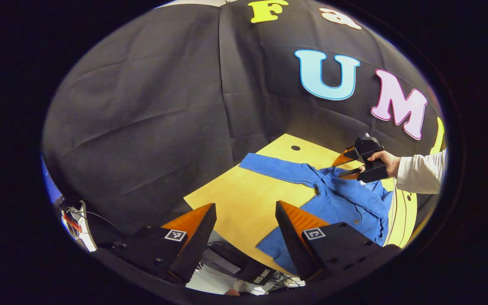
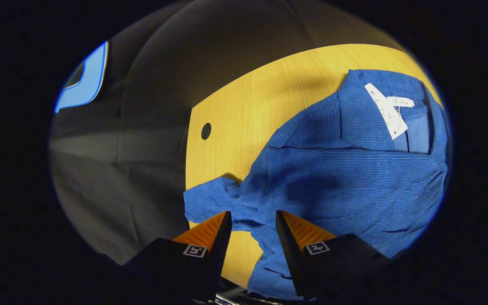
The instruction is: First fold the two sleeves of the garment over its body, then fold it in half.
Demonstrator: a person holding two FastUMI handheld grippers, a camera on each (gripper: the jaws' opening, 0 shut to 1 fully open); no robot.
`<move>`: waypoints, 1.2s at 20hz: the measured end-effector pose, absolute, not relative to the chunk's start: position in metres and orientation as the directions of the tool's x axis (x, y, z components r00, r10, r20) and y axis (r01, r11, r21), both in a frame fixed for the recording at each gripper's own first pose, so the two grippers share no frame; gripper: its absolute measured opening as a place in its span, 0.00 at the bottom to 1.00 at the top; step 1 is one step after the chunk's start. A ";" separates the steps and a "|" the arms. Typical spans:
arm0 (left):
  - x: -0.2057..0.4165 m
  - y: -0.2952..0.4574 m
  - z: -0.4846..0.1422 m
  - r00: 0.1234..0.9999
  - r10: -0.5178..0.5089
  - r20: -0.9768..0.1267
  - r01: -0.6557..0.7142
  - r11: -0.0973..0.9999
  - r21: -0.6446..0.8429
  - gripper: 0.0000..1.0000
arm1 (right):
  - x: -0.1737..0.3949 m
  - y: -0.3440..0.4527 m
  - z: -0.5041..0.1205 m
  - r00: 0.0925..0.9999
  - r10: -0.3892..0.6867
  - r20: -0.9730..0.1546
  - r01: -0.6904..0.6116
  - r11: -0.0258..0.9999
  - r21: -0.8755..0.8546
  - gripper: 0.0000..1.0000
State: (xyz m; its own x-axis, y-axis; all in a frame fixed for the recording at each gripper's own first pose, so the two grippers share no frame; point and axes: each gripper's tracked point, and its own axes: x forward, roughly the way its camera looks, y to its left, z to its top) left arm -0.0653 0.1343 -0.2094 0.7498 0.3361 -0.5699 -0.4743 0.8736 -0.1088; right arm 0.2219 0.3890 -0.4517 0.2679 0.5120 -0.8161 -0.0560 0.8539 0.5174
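**Ana:** Two views, left gripper view first. The left claw [image 1: 246, 237] is spread wide with nothing between its fingers, above the near edge of the table [image 1: 244, 195]. The blue shirt [image 1: 345, 203] lies at 4 o'clock, one sleeve [image 1: 275, 168] stretched out flat toward 12. At 3 o'clock a hand [image 1: 388, 163] holds the right claw [image 1: 345, 165] over the collar end.

**Ben:** And the right gripper view?

**Ana:** The right claw [image 2: 250, 237] is parted, the bunched sleeve cloth [image 2: 227, 199] lying just ahead of the gap and not pinched. The collar [image 2: 388, 110] sits at 2 o'clock.

**Ben:** Risk?

**Ana:** I'd say closing on that bunched cloth could catch the body layer too, dragging the whole shirt instead of folding the sleeve.
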 end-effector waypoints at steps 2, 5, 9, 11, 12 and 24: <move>-0.068 0.135 -0.210 0.754 0.333 -0.566 -0.471 0.875 -0.112 0.83 | 0.222 0.383 -0.448 0.284 0.502 -0.817 -0.095 0.862 0.497 0.78; -0.060 0.140 -0.214 0.759 0.315 -0.570 -0.461 0.878 -0.128 0.82 | 0.220 0.370 -0.432 0.317 0.489 -0.813 -0.169 0.872 0.458 0.92; -0.036 0.165 -0.222 0.749 0.282 -0.600 -0.436 0.891 -0.125 0.82 | 0.207 0.345 -0.393 0.374 0.482 -0.792 -0.311 0.870 0.383 0.97; -0.014 0.179 -0.228 0.741 0.259 -0.620 -0.413 0.903 -0.115 0.82 | 0.194 0.326 -0.368 0.402 0.479 -0.780 -0.401 0.858 0.321 0.98; 0.001 0.184 -0.229 0.743 0.238 -0.625 -0.393 0.912 -0.119 0.82 | 0.186 0.315 -0.355 0.413 0.478 -0.775 -0.445 0.849 0.286 0.98; 0.196 0.290 -0.317 0.547 0.060 -0.835 -0.264 0.959 -0.104 0.83 | 0.027 0.184 -0.259 0.426 0.479 -0.767 -0.528 0.821 0.219 0.98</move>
